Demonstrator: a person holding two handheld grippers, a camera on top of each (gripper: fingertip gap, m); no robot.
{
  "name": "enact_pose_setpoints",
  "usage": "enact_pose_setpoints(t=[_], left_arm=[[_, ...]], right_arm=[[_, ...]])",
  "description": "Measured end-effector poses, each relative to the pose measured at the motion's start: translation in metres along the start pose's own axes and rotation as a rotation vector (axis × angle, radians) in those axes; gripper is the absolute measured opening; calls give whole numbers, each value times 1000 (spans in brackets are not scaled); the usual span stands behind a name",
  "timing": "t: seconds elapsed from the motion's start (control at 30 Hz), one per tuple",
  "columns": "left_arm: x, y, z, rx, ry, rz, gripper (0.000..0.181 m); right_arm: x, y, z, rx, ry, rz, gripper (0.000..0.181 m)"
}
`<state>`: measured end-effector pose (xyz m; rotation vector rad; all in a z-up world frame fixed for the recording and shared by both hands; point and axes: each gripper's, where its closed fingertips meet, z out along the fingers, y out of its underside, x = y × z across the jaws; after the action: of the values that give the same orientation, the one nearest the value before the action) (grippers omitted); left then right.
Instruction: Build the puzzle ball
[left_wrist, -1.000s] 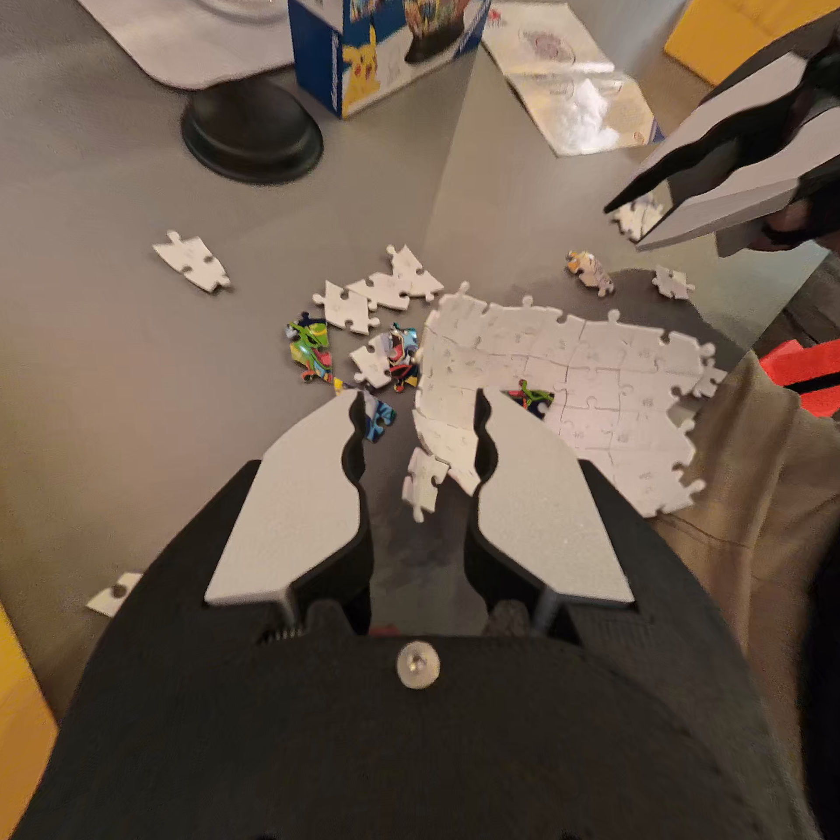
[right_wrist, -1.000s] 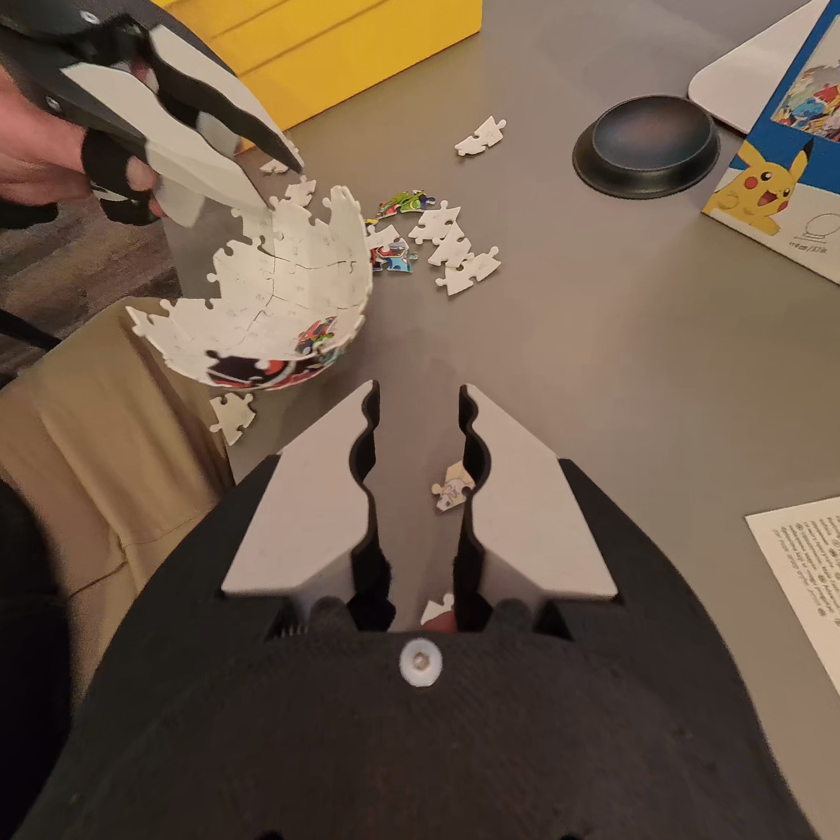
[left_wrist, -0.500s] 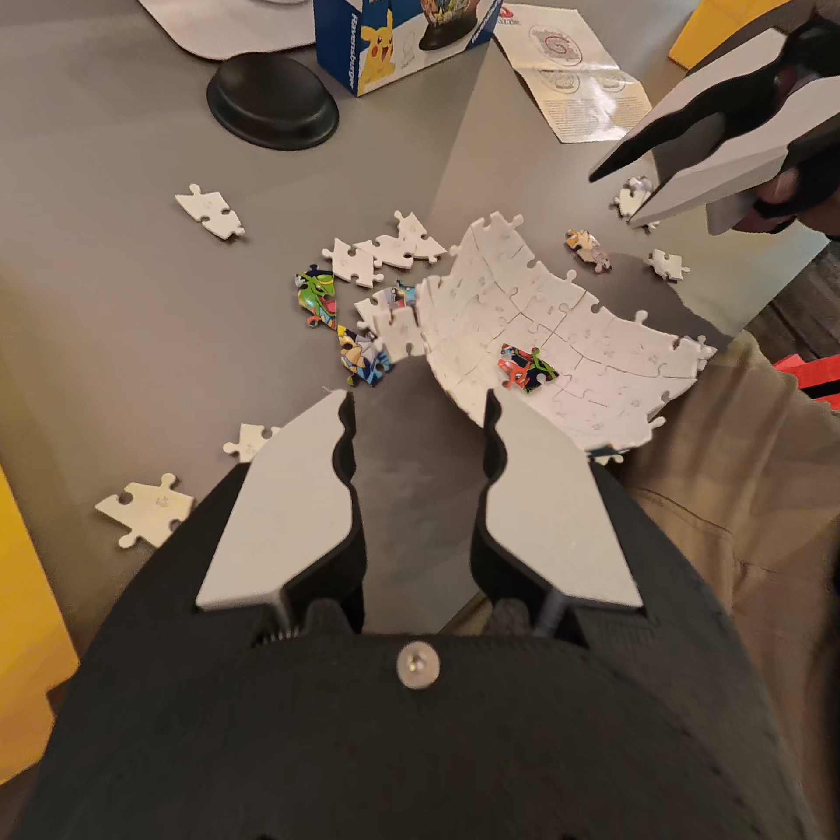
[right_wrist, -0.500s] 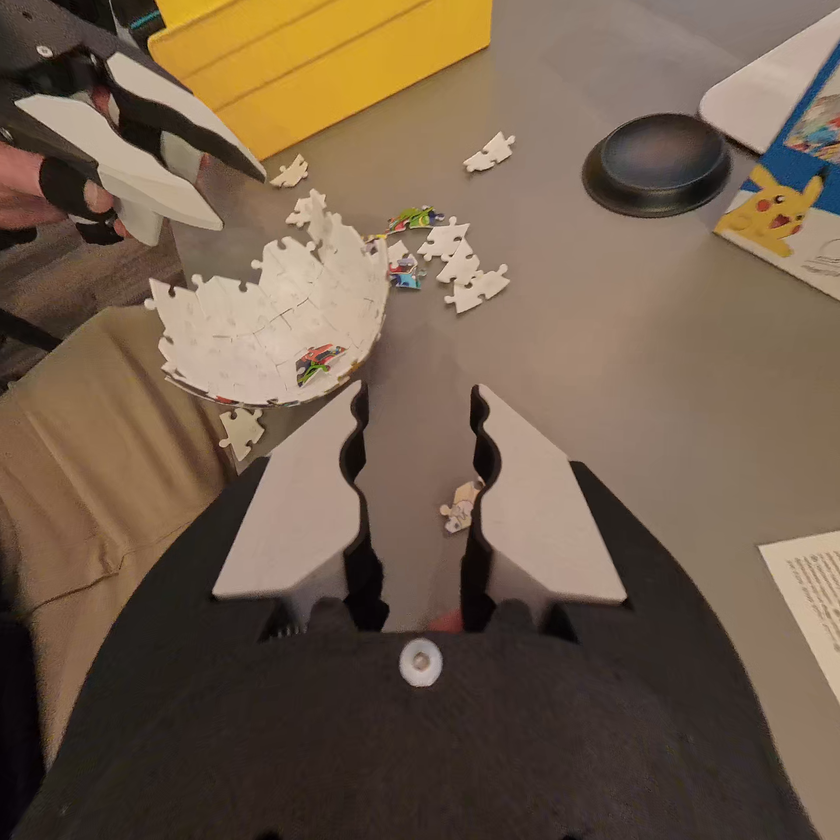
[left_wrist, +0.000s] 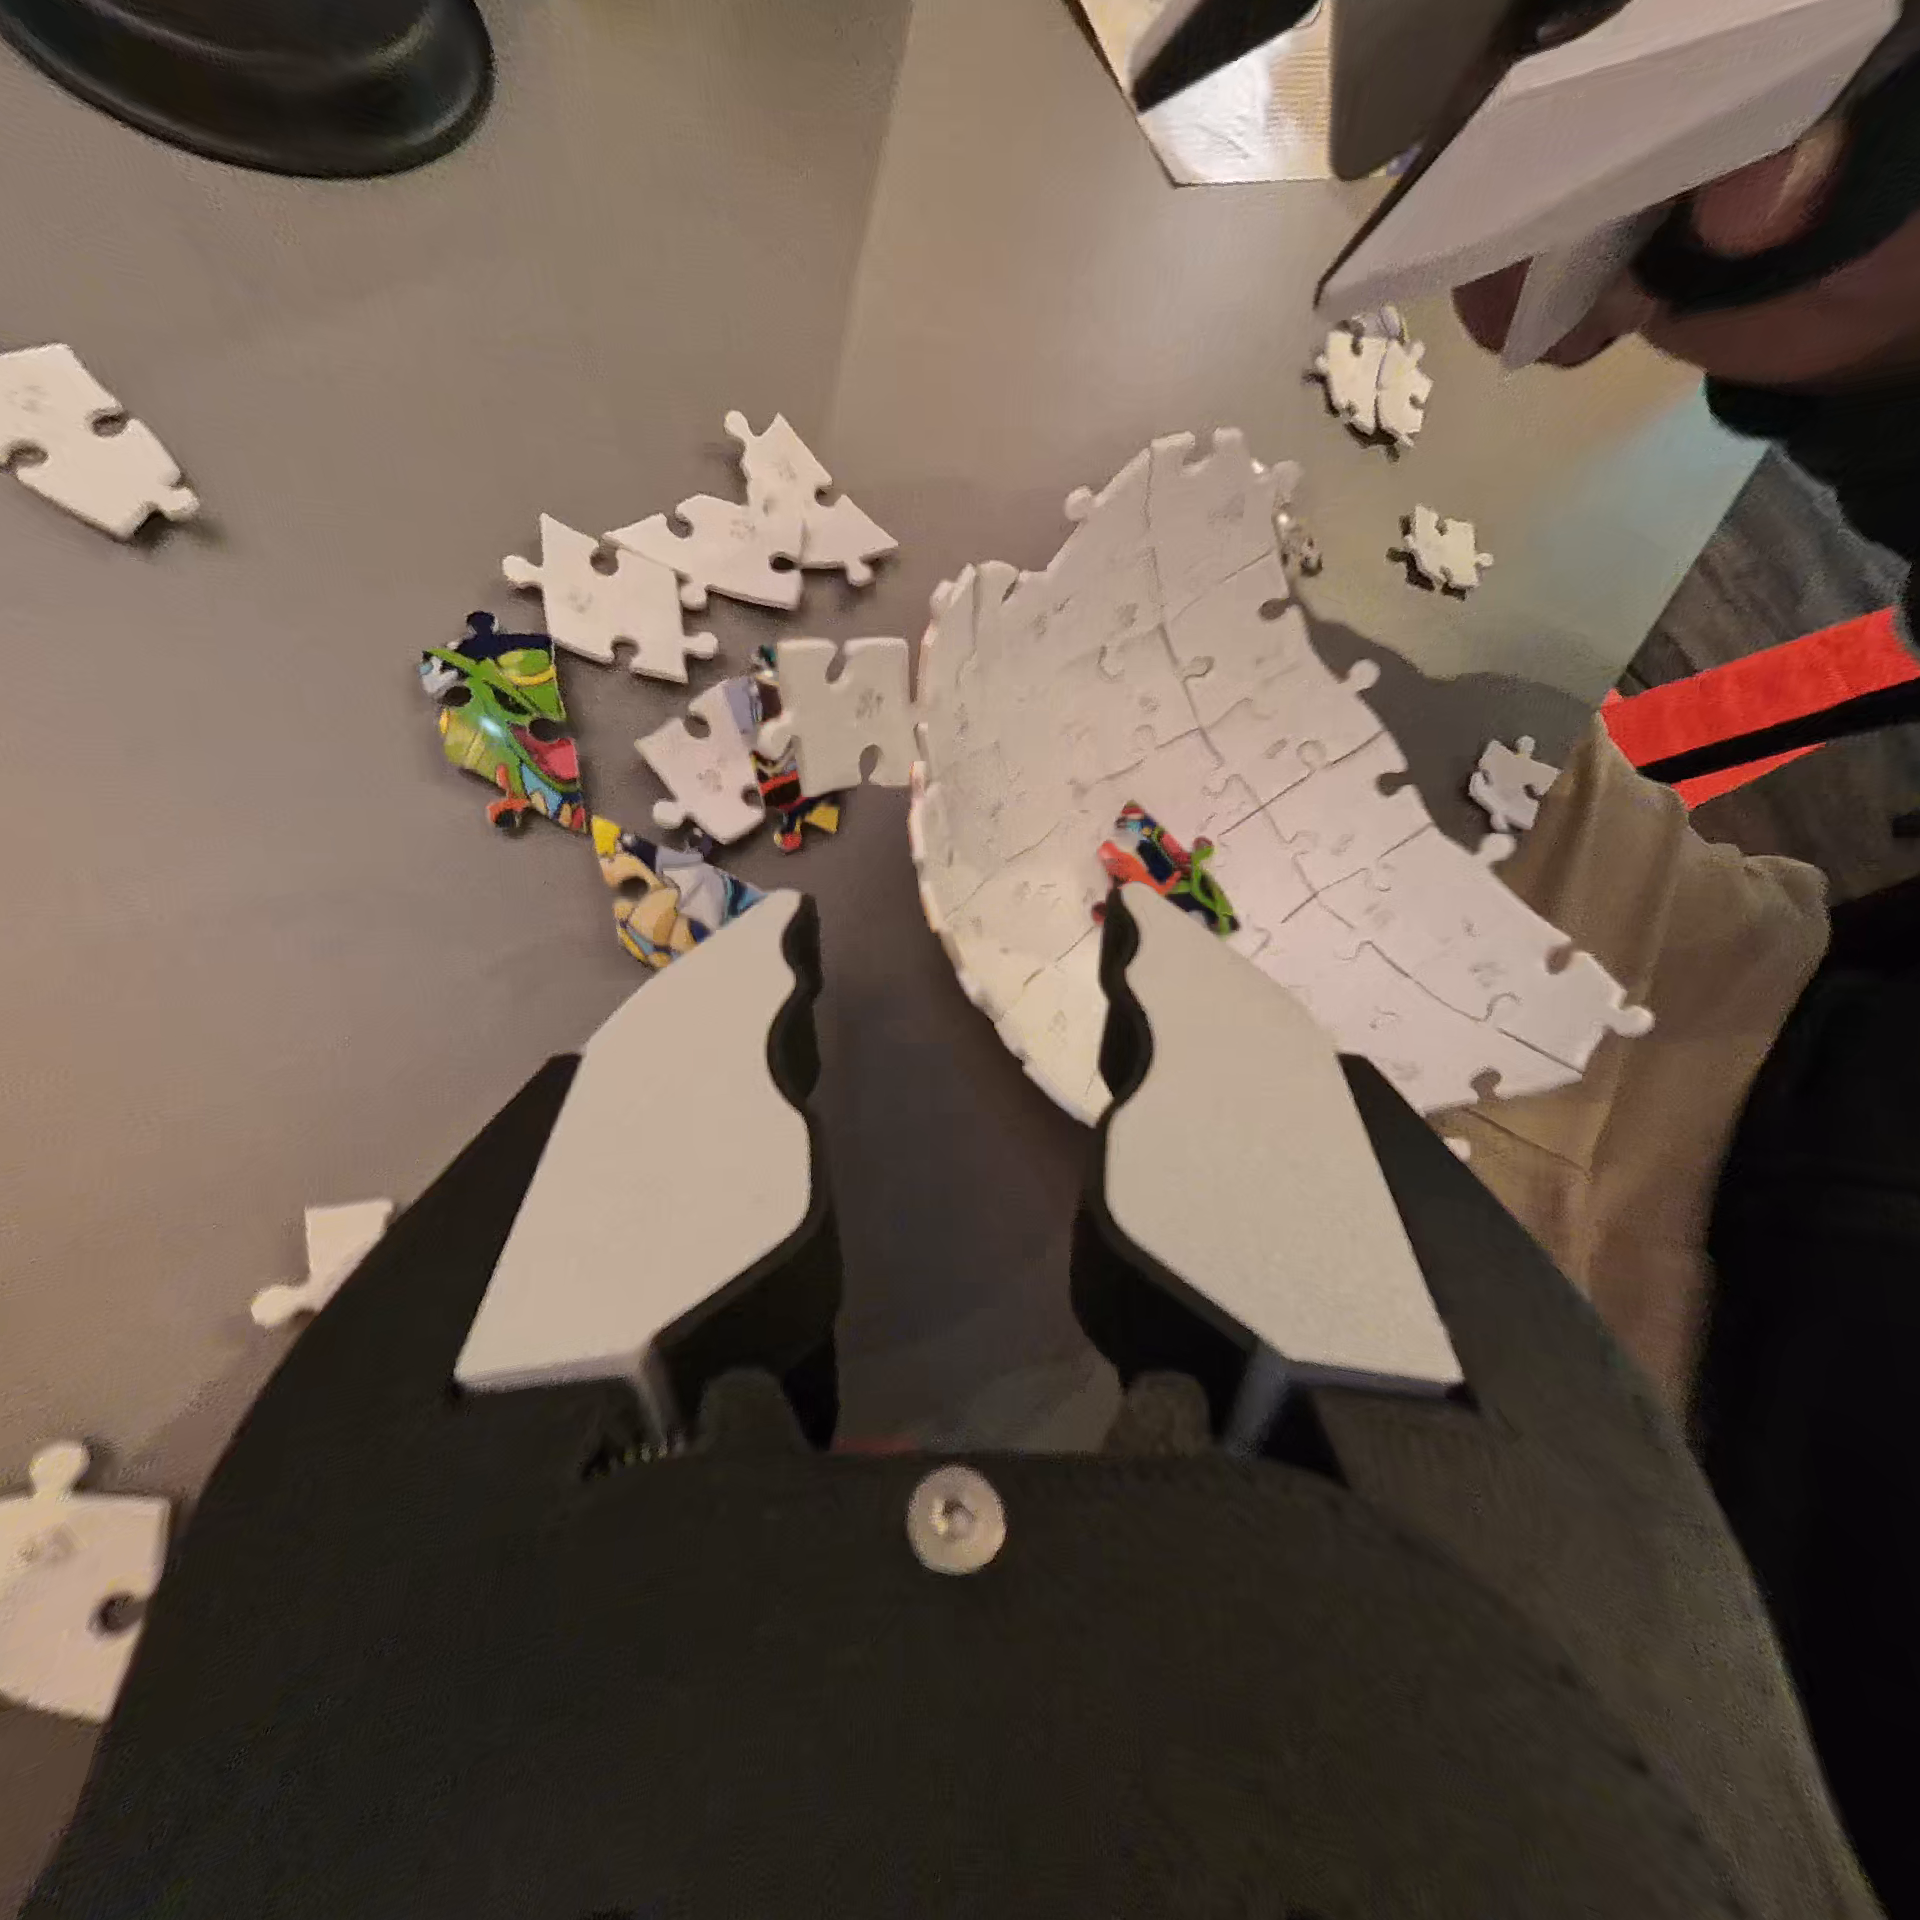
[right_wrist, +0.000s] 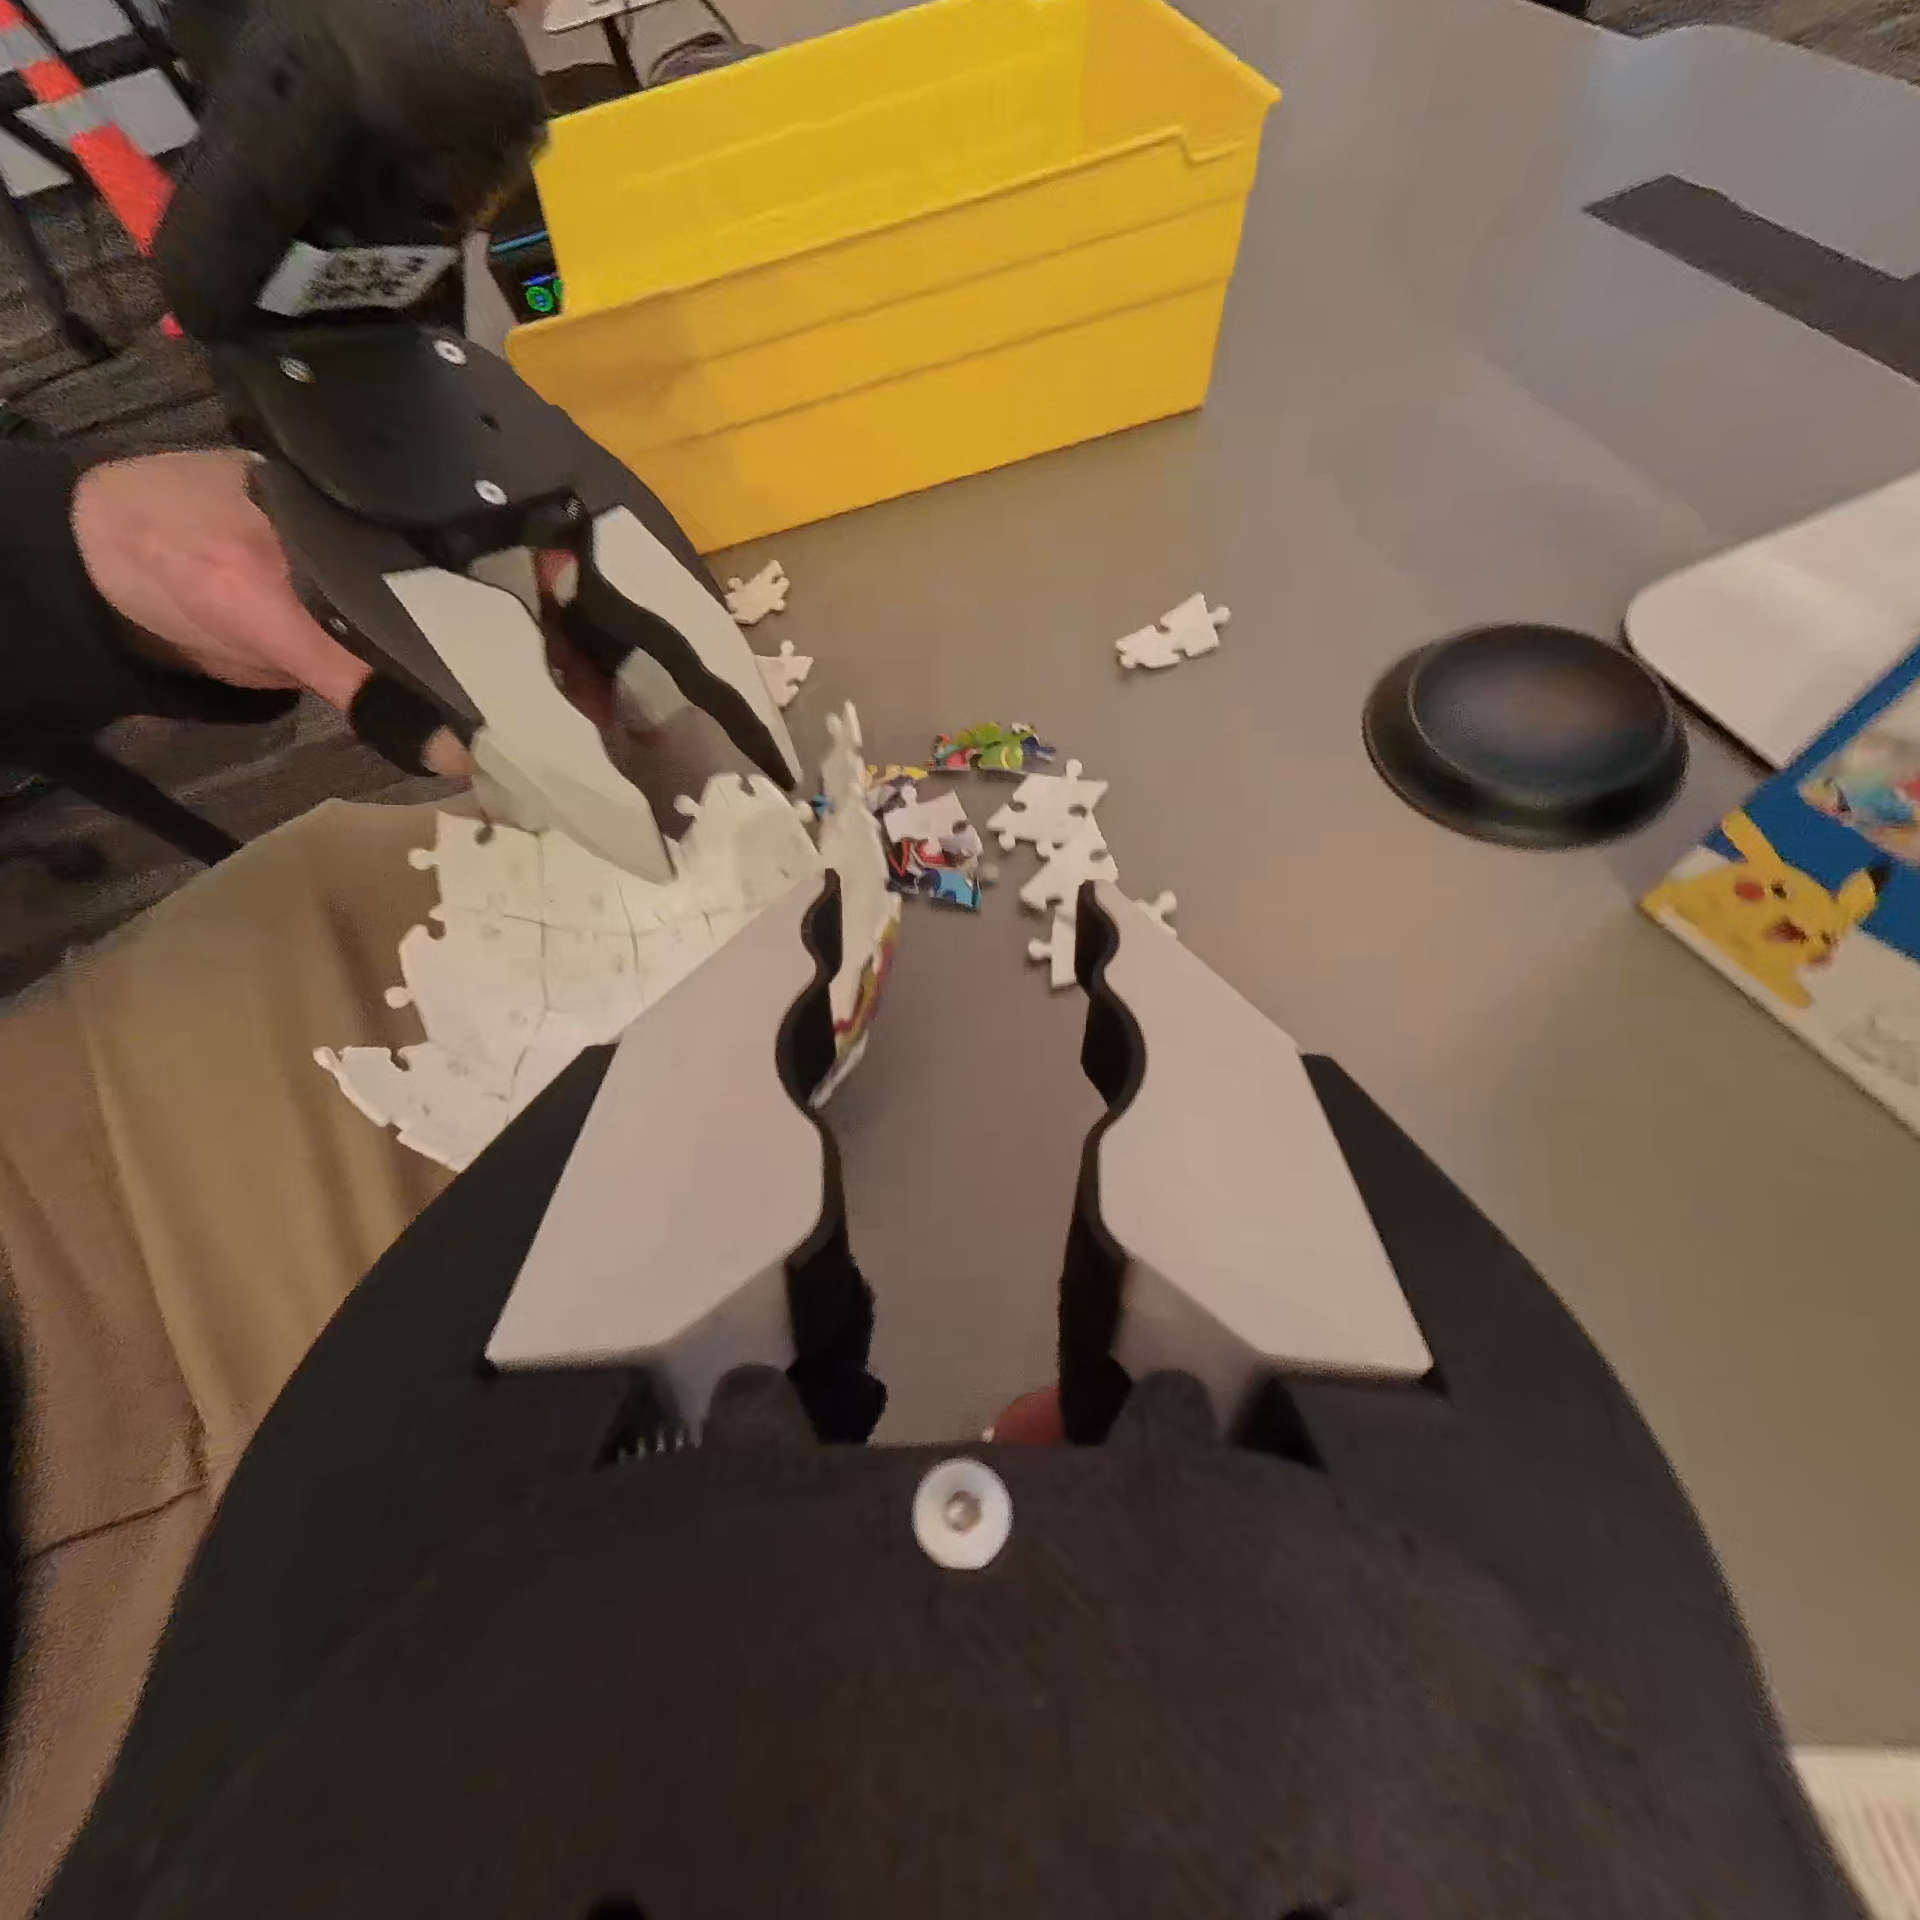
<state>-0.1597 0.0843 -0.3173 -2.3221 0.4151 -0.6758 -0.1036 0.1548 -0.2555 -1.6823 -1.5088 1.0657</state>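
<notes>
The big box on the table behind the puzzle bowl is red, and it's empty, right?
Not red. The right wrist view shows the box is yellow. It does stand on the table behind the puzzle bowl, and what shows of its inside looks empty.
</notes>
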Motion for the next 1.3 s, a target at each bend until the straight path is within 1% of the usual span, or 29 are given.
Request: enact_pose_setpoints(t=[0.07,0.13,0.17,0.23,0.3,0.37,0.47,0.57,0.63,0.73,0.87,1.0,1.13,1.2,1.3], left_arm=[[0,-5,5,-12,16,-2,46],[-1,-4,10,-44,30,-4,41],[-2,-5,13,-48,34,3,37],[-4,0,17,-93,36,-1,34],[-5,1,20,-109,38,13,30],[-5,0,21,-108,46,8,30],[-5,-4,21,-104,49,17,30],[-10,-5,23,-116,17,32,26],[-7,-4,24,-135,44,34,21],[-3,-9,27,-136,70,40,20],[2,-14,35,-170,90,71,21],[6,-24,45,-197,101,120,23],[16,-27,58,-255,142,142,27],[21,-30,62,-268,167,159,29],[24,-30,67,-304,183,180,23]], right_arm=[[-3,-6,12,-41,-70,-5,43],[-8,-5,26,-107,-159,24,44],[-8,0,34,-162,-187,28,47],[0,14,45,-270,-181,8,46],[0,18,53,-301,-210,3,44],[5,18,57,-304,-213,-1,44],[4,21,58,-330,-265,25,41],[-2,28,53,-383,-307,40,43],[-8,36,47,-431,-332,57,41],[-14,49,36,-488,-333,66,38],[-18,63,21,-503,-317,133,37],[-17,72,7,-497,-267,176,38],[-16,82,-5,-502,-218,193,34],[-15,83,-7,-481,-196,217,35],[-24,90,-13,-493,-221,244,43]])
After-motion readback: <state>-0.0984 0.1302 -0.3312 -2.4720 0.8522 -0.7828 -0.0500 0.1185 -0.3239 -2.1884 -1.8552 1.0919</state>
